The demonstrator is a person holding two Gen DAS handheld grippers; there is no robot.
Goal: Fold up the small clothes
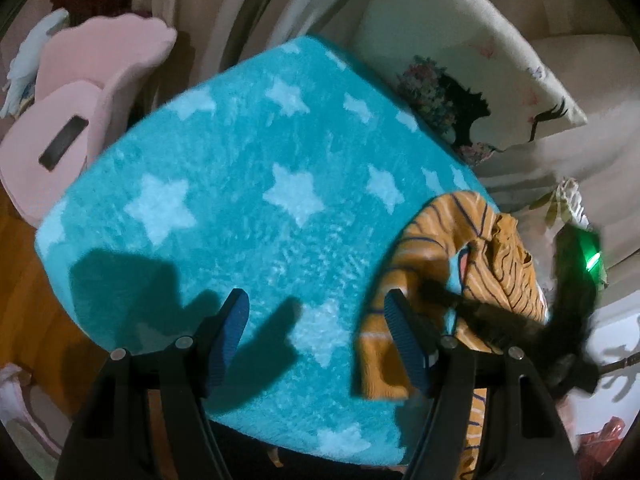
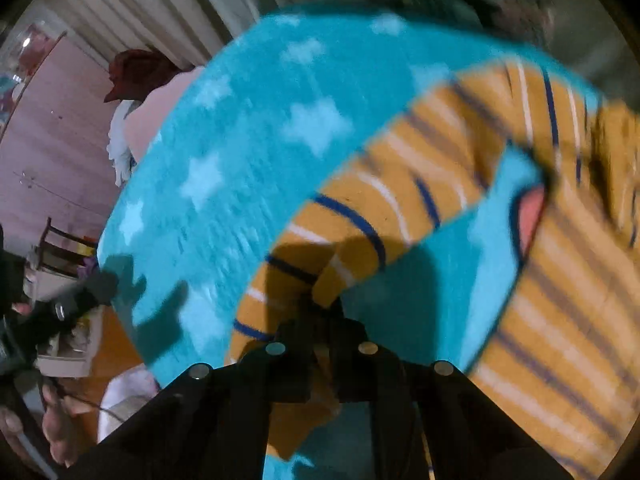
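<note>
Two grippers work over a teal star-patterned blanket (image 1: pixel 248 216): the left gripper (image 1: pixel 316 320) hangs above it with jaws spread wide and nothing between them. To its right an orange striped garment (image 1: pixel 496 264) lies at the blanket's right edge. The right gripper (image 2: pixel 320 312) is clamped on the cuff of its sleeve (image 2: pixel 360 220).

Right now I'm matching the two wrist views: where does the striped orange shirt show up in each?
Left wrist: the striped orange shirt is lower right, beside the open left claw.
Right wrist: it fills the right half, one end pinched in the right claw.
Shared landmark: the teal star blanket.
</note>
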